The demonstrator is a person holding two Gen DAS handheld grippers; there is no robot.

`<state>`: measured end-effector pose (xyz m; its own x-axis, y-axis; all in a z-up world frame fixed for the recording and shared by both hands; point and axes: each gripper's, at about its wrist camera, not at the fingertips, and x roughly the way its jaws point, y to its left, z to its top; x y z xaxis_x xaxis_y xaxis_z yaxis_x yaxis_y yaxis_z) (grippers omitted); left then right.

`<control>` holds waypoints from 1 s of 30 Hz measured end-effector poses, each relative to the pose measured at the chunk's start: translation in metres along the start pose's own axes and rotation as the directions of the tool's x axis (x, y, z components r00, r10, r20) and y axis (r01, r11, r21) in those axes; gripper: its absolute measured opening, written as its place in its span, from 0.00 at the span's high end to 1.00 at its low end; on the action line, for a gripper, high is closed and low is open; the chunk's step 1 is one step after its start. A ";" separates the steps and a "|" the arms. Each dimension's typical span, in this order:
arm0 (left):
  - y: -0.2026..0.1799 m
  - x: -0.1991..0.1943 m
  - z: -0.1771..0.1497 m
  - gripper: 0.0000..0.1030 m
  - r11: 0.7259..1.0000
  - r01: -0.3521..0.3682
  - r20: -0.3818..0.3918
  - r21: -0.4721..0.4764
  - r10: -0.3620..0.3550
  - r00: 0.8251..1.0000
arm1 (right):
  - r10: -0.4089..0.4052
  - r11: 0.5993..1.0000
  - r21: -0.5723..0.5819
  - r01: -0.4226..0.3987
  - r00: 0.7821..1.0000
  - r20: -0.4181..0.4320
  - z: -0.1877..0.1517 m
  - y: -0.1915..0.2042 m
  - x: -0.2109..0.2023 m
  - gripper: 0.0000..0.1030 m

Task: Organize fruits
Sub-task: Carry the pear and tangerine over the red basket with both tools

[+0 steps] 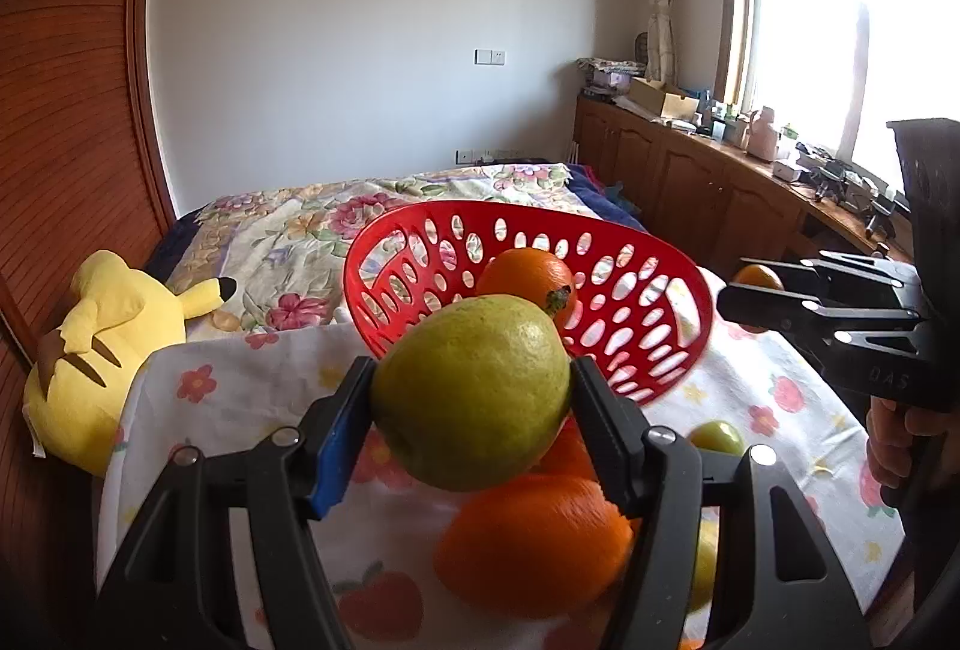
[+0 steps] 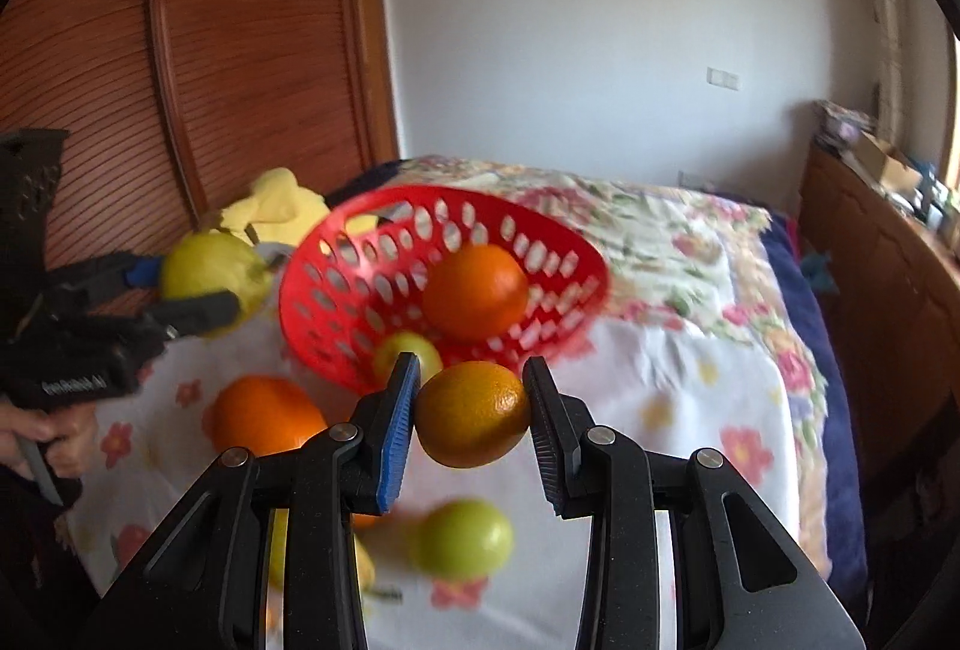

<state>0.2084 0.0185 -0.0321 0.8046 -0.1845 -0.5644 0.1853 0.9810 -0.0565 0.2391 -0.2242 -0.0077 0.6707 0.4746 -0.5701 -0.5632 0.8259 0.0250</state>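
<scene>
A red perforated basket [image 1: 648, 344] [image 2: 336, 284] stands tilted on the flowered cloth with one orange [image 1: 528, 278] [image 2: 477, 293] inside it. My left gripper [image 1: 471, 398] is shut on a large yellow-green pear [image 1: 474, 392], held in the air in front of the basket; in the right wrist view the same pear [image 2: 210, 272] appears left of the basket. My right gripper [image 2: 471, 410] is shut on a small orange [image 2: 474, 413], raised near the basket's front rim. Loose on the cloth lie an orange [image 1: 534, 548] [image 2: 267, 419] and a small green fruit [image 1: 717, 437] [image 2: 465, 539].
A yellow plush toy [image 1: 102, 350] [image 2: 276, 206] lies at the cloth's left edge against a wooden wardrobe [image 1: 66, 110]. A flowered bed cover [image 1: 312, 224] stretches behind the basket. Wooden cabinets [image 1: 690, 182] with clutter run along the right under a window. A hand [image 2: 54, 437] holds the left gripper.
</scene>
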 end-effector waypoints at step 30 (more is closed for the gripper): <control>0.003 0.065 0.022 0.38 0.999 0.014 -0.057 0.040 -0.012 0.998 | 0.065 0.995 -0.067 -0.072 0.993 -0.102 0.016 0.003 0.091 0.66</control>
<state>0.2735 0.0078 -0.0508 0.7688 -0.1926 -0.6098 0.2191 0.9752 -0.0318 0.3061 -0.1733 -0.0466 0.5799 0.4941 -0.6477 -0.6411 0.7674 0.0114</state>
